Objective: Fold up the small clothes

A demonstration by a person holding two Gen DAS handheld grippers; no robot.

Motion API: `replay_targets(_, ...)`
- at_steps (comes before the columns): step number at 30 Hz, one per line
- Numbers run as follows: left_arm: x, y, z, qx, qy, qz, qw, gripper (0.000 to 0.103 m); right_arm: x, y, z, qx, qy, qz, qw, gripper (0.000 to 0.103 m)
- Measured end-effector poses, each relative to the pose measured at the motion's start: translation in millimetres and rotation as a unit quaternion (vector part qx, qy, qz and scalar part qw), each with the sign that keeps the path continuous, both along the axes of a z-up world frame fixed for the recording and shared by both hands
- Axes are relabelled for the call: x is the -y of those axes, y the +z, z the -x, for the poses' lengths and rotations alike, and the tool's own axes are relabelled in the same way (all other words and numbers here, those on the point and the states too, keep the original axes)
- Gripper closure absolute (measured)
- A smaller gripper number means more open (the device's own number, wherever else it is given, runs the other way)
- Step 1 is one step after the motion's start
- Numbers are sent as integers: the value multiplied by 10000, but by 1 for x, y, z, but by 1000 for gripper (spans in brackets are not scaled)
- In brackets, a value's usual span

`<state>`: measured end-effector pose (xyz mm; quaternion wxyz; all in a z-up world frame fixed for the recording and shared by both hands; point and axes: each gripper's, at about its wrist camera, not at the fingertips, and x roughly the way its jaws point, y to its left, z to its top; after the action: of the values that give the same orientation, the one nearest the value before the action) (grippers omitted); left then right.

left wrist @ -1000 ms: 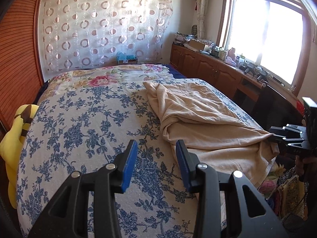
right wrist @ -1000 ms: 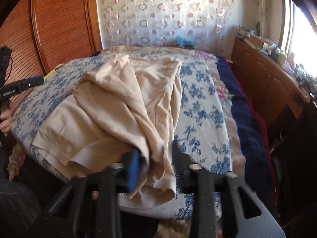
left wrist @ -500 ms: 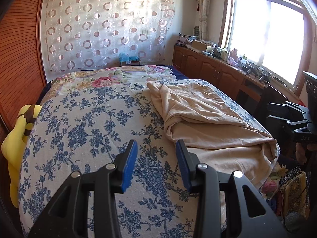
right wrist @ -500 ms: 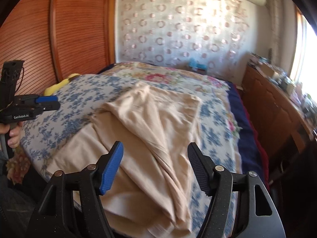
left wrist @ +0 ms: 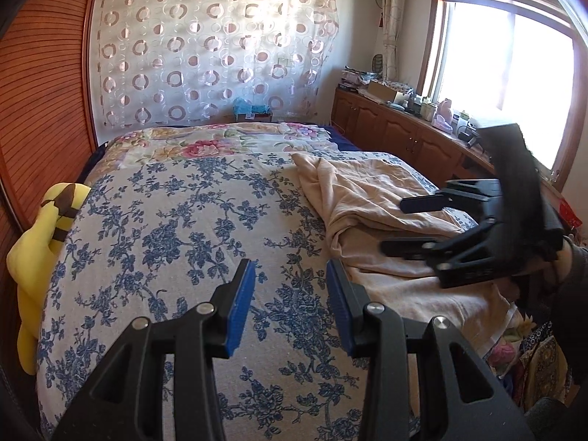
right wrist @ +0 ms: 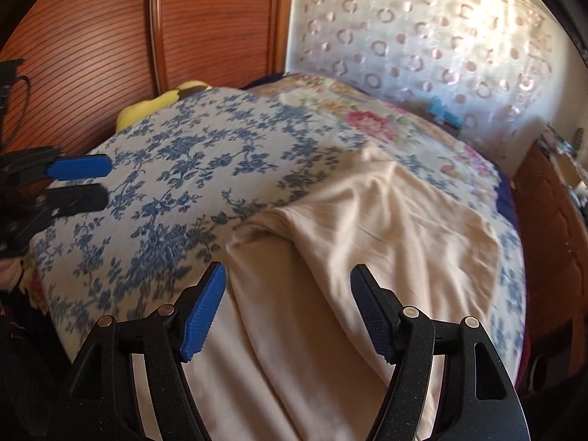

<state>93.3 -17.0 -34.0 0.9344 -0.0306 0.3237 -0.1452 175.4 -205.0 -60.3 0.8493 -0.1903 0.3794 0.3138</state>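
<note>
A rumpled beige garment (left wrist: 371,202) lies on the right half of the blue-flowered bedspread (left wrist: 183,228). My left gripper (left wrist: 290,264) hovers open over bare bedspread just left of the garment, with nothing between its blue pads. In the left wrist view my right gripper (left wrist: 402,226) reaches in from the right, above the garment's near part. In the right wrist view the right gripper (right wrist: 288,270) stands wide open over the garment (right wrist: 367,228), its pads clear of the cloth. The left gripper (right wrist: 106,180) shows at that view's left edge.
A yellow plush toy (left wrist: 40,242) sits at the bed's left edge against a ribbed wooden wall (left wrist: 44,92). Wooden cabinets (left wrist: 397,139) with clutter run under the window on the right. A pink-flowered quilt (left wrist: 205,143) covers the bed's far end. A hand (left wrist: 562,264) holds the right gripper.
The right gripper let go of the garment's edge, opened wide and swung left over the cloth, rolling as it went. The garment now lies flatter. The left gripper stayed put.
</note>
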Motion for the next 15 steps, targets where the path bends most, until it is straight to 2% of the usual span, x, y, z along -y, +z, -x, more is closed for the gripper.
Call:
replay_targets(6,-6,-6,0,-56,20,35,10000,64,-26,-21,-10,-213,274,315,9989,31)
replay_targets(11,-7,-9,-1,-86,19,51,9999,64,-33,-33,-10,-174,317,667,9971,32)
replay_targets(12,-8,-10,-1,-91,15,55,9999,64,-32,-33,-11,-191,319,656,9971,37)
replay_targets(14,-8,-11,-1,-100,5,54,9999,64,-29,-33,-13,-207,306,632,9973,58)
replay_targets(15,-6,-11,0,-105,-1,53,9999,64,-27,-32,-14,-228,292,615,9974,65)
